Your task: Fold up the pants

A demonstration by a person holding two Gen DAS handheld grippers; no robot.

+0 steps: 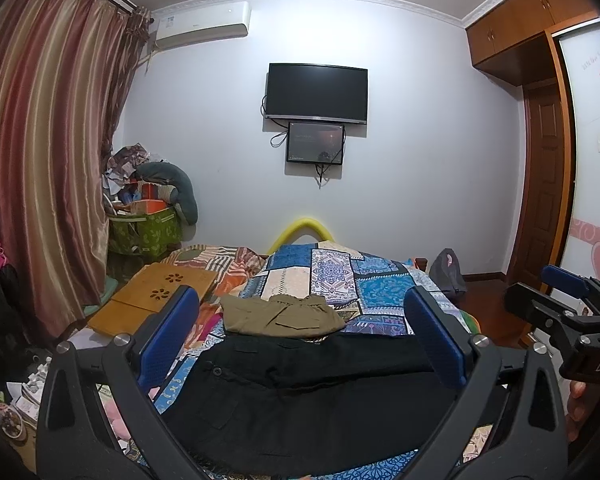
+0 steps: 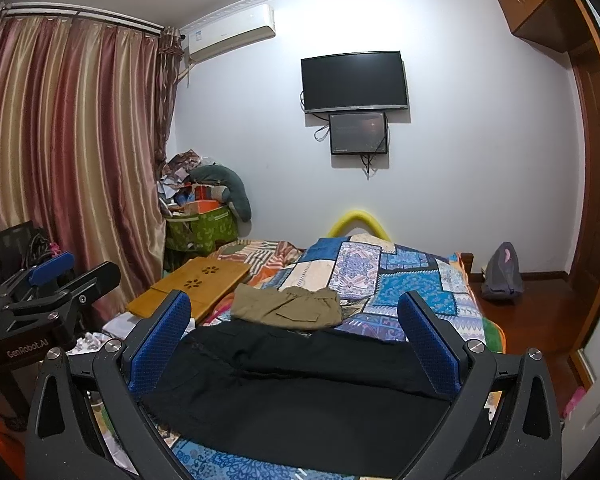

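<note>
The black cotton pants [image 1: 300, 392] lie spread flat across the near end of the blue patchwork bedspread [image 1: 376, 288], ready for folding; a folded khaki pair [image 1: 280, 312] sits just beyond, likely already finished. Left gripper [image 1: 300, 344] and right gripper [image 2: 296, 344] hover above, jaws wide apart, holding nothing

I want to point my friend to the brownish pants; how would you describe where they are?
Start at the bed with the blue patchwork cover. The olive-brown pants lie folded near its middle, just beyond the black pants. They are the smaller, lighter bundle.
</note>
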